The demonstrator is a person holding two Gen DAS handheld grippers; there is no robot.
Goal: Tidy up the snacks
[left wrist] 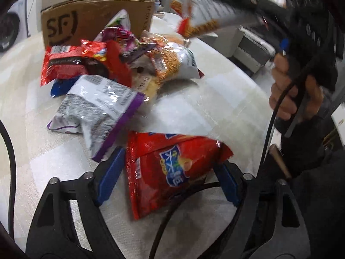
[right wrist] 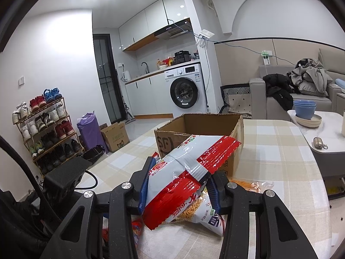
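Between right gripper (right wrist: 179, 185) fingers, snack bag (right wrist: 181, 179)

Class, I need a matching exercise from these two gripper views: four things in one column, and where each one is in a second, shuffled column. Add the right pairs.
Things
1. white-and-red bag
2. red bag
3. box
4. blue bowls

Places
A. stacked on a side table
B. held off the table in the right gripper
C. open on the table, beyond the snacks
D. between the left gripper fingers, on the table

Pairs: 1-B, 2-D, 3-C, 4-A
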